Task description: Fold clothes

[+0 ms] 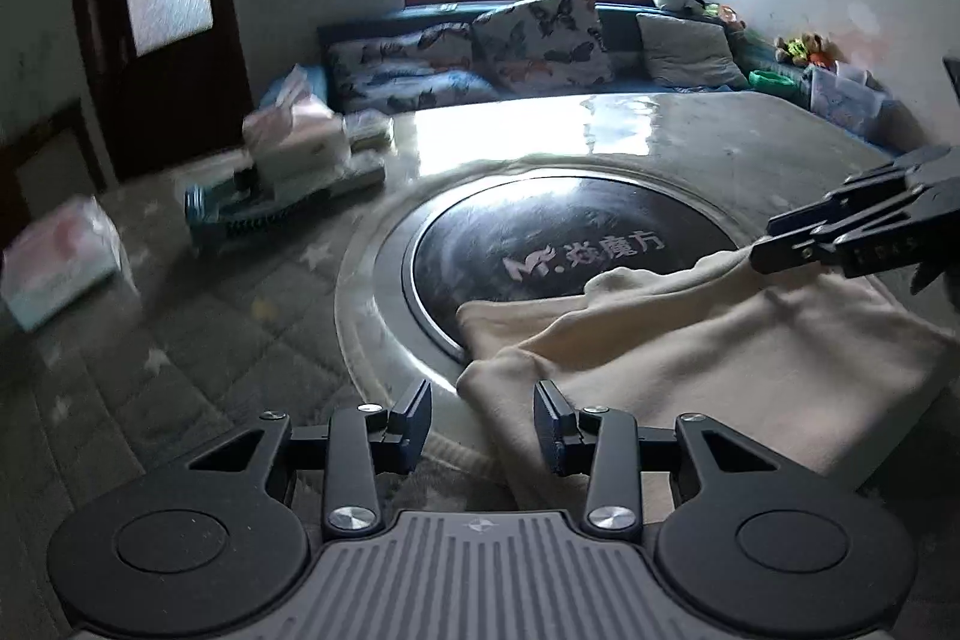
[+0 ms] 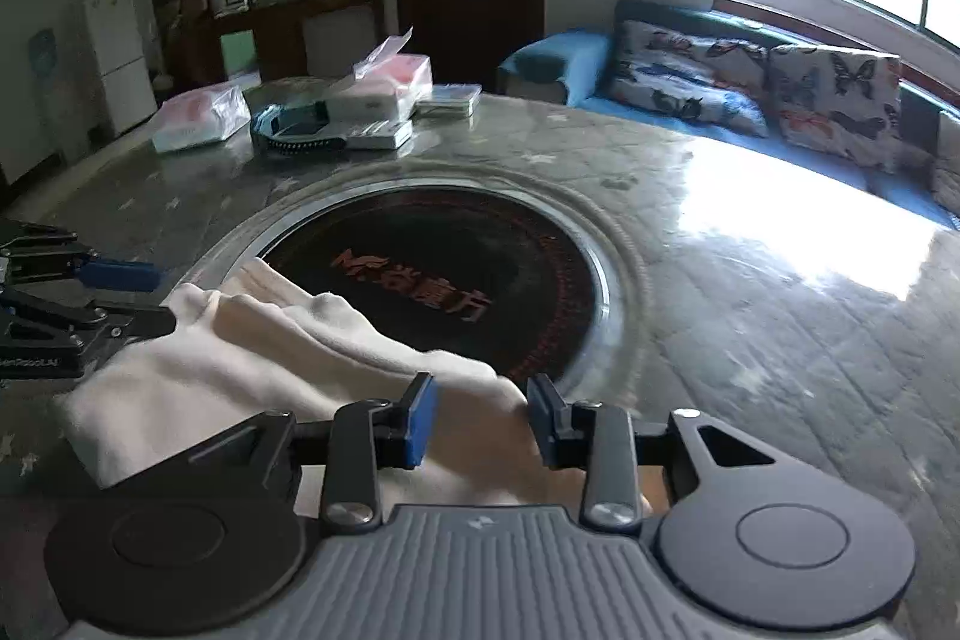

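Observation:
A cream garment (image 1: 690,352) lies folded on the round table, its far edge overlapping the dark inset disc (image 1: 540,244). In the left wrist view my left gripper (image 1: 483,427) hovers at the cloth's near left corner, jaws apart; the fabric edge lies under the right finger and nothing is pinched. My right gripper (image 1: 774,244) reaches in from the right over the cloth's far corner. In the right wrist view the right gripper (image 2: 480,418) stands open over the garment (image 2: 240,358), with cloth below the gap and the pads not pressing it. The left gripper (image 2: 162,298) shows at the left edge, open.
Tissue packs (image 2: 201,118), flat boxes (image 2: 384,133) and a dark round gadget (image 2: 300,136) crowd the table's far side. The dark disc (image 2: 432,280) has a metal rim. A blue sofa with butterfly cushions (image 2: 834,100) stands beyond the table, under a bright window, beside a dark door (image 1: 156,10).

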Available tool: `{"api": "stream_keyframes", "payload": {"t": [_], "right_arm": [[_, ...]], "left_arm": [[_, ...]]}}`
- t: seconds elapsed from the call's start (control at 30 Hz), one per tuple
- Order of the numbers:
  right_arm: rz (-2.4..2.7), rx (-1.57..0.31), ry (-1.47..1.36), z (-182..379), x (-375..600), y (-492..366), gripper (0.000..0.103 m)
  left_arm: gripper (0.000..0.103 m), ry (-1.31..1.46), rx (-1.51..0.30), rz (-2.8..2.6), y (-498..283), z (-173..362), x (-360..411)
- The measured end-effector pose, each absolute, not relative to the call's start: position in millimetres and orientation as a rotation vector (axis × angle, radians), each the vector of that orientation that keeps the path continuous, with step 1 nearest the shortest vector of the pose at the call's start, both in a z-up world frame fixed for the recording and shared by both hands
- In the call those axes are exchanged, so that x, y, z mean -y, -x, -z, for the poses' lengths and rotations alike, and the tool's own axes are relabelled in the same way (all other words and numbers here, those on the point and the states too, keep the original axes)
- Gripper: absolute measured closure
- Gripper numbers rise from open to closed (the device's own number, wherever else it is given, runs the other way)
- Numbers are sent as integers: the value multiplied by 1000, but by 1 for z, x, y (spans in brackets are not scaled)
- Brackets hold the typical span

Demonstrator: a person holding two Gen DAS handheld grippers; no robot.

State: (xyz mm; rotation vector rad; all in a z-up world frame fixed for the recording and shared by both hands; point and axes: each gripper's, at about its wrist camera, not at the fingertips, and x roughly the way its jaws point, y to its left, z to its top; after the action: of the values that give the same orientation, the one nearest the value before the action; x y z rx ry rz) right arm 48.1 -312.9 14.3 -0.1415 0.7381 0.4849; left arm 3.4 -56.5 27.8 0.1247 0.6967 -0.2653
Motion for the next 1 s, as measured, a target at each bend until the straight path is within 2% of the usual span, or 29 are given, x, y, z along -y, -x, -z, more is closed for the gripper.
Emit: {"api": "stream_keyframes", "payload": {"t": [0.13,0.2,0.23,0.3,0.33,0.37,0.43,0.57,0.7,0.83,1.0], "right_arm": [[-507,-787,132,-8,307,-63,67],[-510,-810,125,-4,307,-65,67],[-512,-822,122,-2,307,-66,67],[-516,-827,120,-1,307,-65,75],[-511,-820,114,-1,308,-64,84],[-507,-816,113,-1,309,-63,89],[-503,-800,107,-4,310,-60,92],[-473,-705,126,-19,311,-47,94],[-411,-638,144,-25,315,-39,94],[-369,-711,142,0,315,-51,91],[-363,-672,128,-9,316,-44,84]], "left_arm": [[64,-66,-734,288,-11,-24,49],[76,-49,-744,313,-13,-22,48],[85,-49,-737,316,-12,-22,49],[93,-50,-721,323,-11,-22,51],[95,-63,-704,319,-9,-24,53],[96,-78,-686,314,-7,-25,56],[97,-107,-641,311,-3,-32,62],[97,-142,-533,322,1,-51,72],[97,-191,-557,297,-25,-41,86],[96,-197,-656,265,-48,-20,92],[92,-221,-644,254,-46,-20,92]]}}
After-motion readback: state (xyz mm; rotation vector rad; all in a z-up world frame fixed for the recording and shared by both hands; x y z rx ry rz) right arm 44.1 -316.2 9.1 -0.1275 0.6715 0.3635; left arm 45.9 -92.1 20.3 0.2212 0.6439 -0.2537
